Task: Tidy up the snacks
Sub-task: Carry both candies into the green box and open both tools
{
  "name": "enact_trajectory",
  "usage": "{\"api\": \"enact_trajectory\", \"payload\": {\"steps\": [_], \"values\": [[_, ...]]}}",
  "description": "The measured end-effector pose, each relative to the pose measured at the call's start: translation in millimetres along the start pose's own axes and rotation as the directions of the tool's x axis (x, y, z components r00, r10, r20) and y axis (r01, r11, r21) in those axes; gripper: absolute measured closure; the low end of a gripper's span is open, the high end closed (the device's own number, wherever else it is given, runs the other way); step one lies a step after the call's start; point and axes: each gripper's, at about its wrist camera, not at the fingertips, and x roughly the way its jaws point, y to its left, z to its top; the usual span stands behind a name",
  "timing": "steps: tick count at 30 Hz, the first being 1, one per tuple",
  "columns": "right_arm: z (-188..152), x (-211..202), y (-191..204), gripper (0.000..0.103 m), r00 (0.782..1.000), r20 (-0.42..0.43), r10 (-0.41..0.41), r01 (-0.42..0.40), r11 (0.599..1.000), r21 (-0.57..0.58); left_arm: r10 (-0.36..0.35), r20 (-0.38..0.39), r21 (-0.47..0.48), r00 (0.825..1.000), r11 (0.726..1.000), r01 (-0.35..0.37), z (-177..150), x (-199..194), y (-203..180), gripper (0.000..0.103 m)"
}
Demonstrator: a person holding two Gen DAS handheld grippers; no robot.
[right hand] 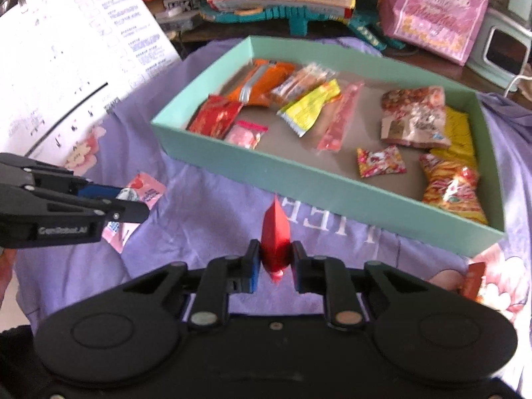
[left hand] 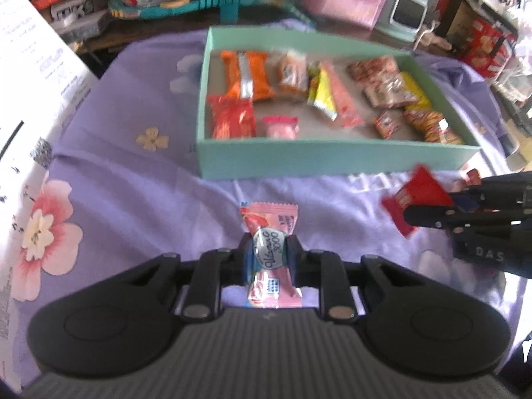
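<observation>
Counter is covered by a lilac cloth [left hand: 139, 179] printed with pink and cream flowers and some pale lettering; cloth is creased, lying flat otherwise.

Teal box [left hand: 332, 161], open-topped, sits on the cloth toward the far side. Inside it, loose on a brownish floor: an orange packet [left hand: 246, 73] at the far left, a red packet [left hand: 231, 121] in front of it, a small pink sweet bag [left hand: 281, 128] just beside that, a yellow wrapper [right hand: 311, 106] and a long pink stick pack [right hand: 340, 118] mid-box, mixed patterned packets to the right.

Left gripper [left hand: 268, 254] — jaws clamped on a pink wrapped candy [left hand: 269, 229], gripped across its middle, twisted ends sticking out fore and aft, clear of the cloth in the right wrist view. Candy is in front of the box, not in it.

Right gripper [right hand: 275, 259] — jaws clamped on a small red packet [right hand: 275, 232], held edge-on, also short of the box's near wall.

Another small red packet [right hand: 473, 279] lies on the cloth at the right, near the box corner.

Surroundings: large white printed sheet [right hand: 76, 50] leaning at left; behind the box, stacked boxes and toys, a pink bag [right hand: 439, 10], a pale green appliance [left hand: 407, 13]. Background cluttered, partly blurred.
</observation>
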Motion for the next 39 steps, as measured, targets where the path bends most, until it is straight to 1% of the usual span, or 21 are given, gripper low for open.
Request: {"api": "enact_trajectory", "payload": {"steps": [3,8,13,17,21,25,30,34,39], "values": [[-0.8,-8.0,-1.8,0.084,1.0,0.016,-0.007,0.006,1.0,0.005,0.006,0.026,0.013,1.0,1.0,-0.007,2.7,-11.9,-5.0,0.083],[-14.4,-5.7,-5.4,0.084,1.0,-0.006,0.014,-0.014,0.999,0.045,-0.008,0.012,-0.003,1.0,1.0,0.008,-2.4,-15.2,-6.2,0.083],[-18.2,-19.0,-10.0,0.084,1.0,0.024,0.006,-0.008,0.997,0.074,-0.017,0.004,-0.002,1.0,1.0,0.017,-4.4,-18.1,-7.8,0.083],[2.6,-38.7,-16.3,0.084,0.997,0.081,-0.001,-0.004,0.998,0.067,-0.033,0.054,0.015,0.998,0.999,0.033,12.1,-32.2,-10.4,0.083],[33.8,-51.2,-22.0,0.084,0.991,0.136,-0.002,-0.007,0.998,0.061,-0.021,0.115,0.038,0.993,0.999,0.016,46.4,-38.0,-12.8,0.083],[62.8,-48.4,-26.3,0.084,0.988,0.157,0.003,-0.012,0.998,0.057,-0.022,0.143,0.056,0.99,0.998,0.014,85.9,-25.9,-17.2,0.083],[86.3,-27.0,-28.8,0.084,0.991,0.136,-0.002,-0.004,0.999,0.047,-0.005,0.128,0.069,0.992,0.998,-0.004,122.5,4.5,-22.8,0.082],[95.1,-8.3,-30.6,0.084,0.994,0.108,0.0,-0.004,0.999,0.038,0.004,0.103,0.068,0.995,0.998,-0.011,134.2,27.5,-22.5,0.082],[98.4,12.2,-30.3,0.084,0.997,0.082,0.002,-0.005,0.999,0.037,0.007,0.085,0.069,0.996,0.998,-0.013,137.6,46.1,-20.2,0.082]]}}
